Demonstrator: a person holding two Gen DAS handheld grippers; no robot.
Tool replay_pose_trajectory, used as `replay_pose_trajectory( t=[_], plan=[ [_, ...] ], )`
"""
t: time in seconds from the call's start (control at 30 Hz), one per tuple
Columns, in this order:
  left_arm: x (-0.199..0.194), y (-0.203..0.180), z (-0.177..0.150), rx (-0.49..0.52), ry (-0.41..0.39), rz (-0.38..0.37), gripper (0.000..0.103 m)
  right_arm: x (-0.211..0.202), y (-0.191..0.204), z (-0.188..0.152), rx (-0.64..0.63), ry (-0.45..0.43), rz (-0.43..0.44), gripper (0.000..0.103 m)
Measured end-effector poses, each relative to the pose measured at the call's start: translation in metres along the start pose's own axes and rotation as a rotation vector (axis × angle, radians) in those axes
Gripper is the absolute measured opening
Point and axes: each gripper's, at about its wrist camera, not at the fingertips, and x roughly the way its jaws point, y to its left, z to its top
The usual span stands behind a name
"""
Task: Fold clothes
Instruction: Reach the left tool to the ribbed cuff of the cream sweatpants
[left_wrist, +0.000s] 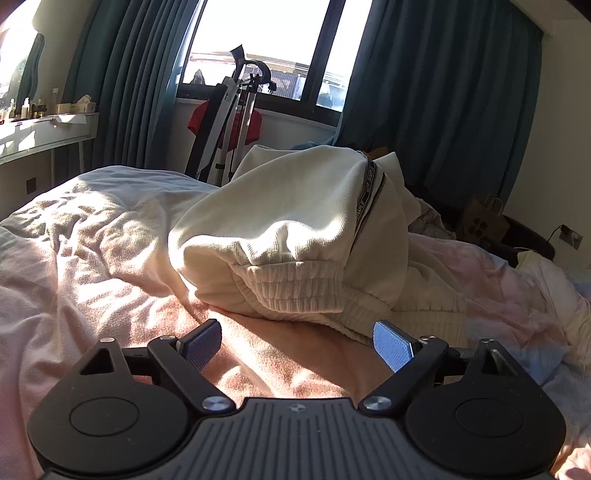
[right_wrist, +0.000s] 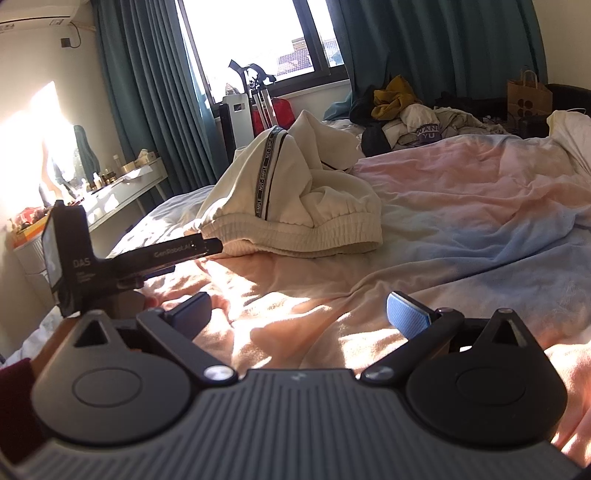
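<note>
Cream sweatpants — crumpled on bed

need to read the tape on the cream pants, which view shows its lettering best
The right wrist view: the lettered tape runs long and sunlit down the cream pants. In the left wrist view the tape is shorter, shaded and curves over a fold.

Purple shirt lettering — perhaps "WANT YU" — half-buried in the clothes pile.

Cream ribbed-knit cloth sweatpants, rumpled soft pink blanket, matt teal curtains
</note>
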Motion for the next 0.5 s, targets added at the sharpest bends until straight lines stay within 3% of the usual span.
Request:
replay_pose_trajectory(
  t=[0.13,0.2,0.33,0.43,0.5],
  plan=[
    [0.029,0.004,0.004,-0.025,-0.007,0.015,0.088,0.011,-0.012,-0.002,0.031,0.013,0.000,0.103],
    [0.041,0.006,0.007,-0.038,-0.024,0.020,0.082,0.017,-0.019,-0.003,0.045,0.026,-0.003,0.103],
    [0.058,0.008,0.013,-0.079,-0.046,-0.026,0.075,0.023,-0.033,-0.003,0.089,0.022,-0.009,0.103],
    [0.065,0.009,0.019,-0.103,-0.054,-0.047,0.062,0.031,-0.041,-0.005,0.110,0.022,0.000,0.103],
    [0.067,0.011,0.025,-0.129,-0.052,-0.054,0.042,0.036,-0.044,-0.005,0.115,0.022,-0.001,0.103]
  ],
)
